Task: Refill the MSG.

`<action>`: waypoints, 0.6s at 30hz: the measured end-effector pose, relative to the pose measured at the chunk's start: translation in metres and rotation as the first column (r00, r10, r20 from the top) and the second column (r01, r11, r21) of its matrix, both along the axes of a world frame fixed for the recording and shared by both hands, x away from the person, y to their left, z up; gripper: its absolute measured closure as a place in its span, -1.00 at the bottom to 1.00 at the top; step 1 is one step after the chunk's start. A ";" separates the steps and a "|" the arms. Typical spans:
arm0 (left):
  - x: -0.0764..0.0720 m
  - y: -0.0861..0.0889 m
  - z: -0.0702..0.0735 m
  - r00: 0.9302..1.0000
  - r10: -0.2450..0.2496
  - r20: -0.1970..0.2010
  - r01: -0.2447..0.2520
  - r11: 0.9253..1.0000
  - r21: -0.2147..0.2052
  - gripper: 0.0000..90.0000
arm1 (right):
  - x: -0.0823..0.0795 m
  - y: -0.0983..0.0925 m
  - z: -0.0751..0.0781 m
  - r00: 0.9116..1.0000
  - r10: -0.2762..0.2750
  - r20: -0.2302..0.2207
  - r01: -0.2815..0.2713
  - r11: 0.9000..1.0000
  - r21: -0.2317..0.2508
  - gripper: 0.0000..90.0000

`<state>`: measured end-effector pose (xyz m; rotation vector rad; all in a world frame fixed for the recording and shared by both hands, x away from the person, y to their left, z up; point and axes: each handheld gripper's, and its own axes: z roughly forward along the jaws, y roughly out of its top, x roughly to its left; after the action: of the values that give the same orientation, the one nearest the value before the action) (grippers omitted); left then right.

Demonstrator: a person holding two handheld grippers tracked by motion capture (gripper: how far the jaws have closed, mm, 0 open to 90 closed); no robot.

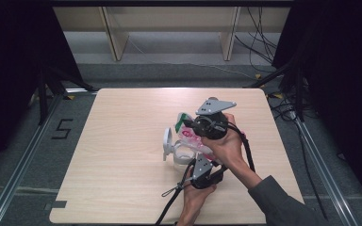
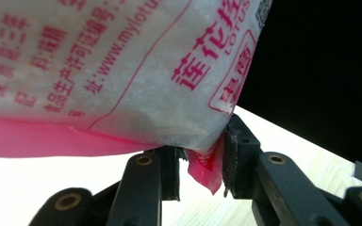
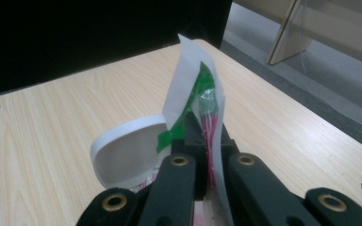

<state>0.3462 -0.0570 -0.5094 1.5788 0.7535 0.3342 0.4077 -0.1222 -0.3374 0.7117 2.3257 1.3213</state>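
A clear plastic bag point(image 1: 192, 135) of white granules with pink and green print hangs tilted over a white round container point(image 1: 183, 159) at the table's middle. The container's flip lid point(image 1: 168, 143) stands open to the left. My right gripper point(image 1: 189, 123), under its grey plate, is shut on the bag's green-and-white top edge point(image 3: 194, 80); the lid point(image 3: 127, 150) shows just behind it. My left gripper point(image 1: 199, 158) comes from below and is shut on the bag's lower pink corner point(image 2: 206, 170), with the bag's bulk point(image 2: 122, 61) resting above the jaws.
The pale wooden table point(image 1: 122, 141) has open room to the left and at the back. Black cables point(image 1: 174, 195) trail from the grippers toward the front edge. Dark curtains, floor rails and wooden furniture legs lie beyond the table.
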 end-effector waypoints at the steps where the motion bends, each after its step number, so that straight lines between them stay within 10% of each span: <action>1: 0.000 0.000 0.000 1.000 -0.004 0.001 0.004 1.000 0.002 0.57 | 0.001 0.001 -0.001 1.000 0.004 -0.001 -0.004 1.000 -0.003 1.00; 18: 0.000 0.001 0.000 1.000 -0.009 0.010 0.009 1.000 0.000 0.57 | 0.002 0.006 -0.005 1.000 0.014 -0.010 -0.015 1.000 -0.016 1.00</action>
<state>0.3465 -0.0561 -0.5094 1.5789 0.7383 0.3351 0.4098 -0.1162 -0.3425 0.6993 2.3512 1.3061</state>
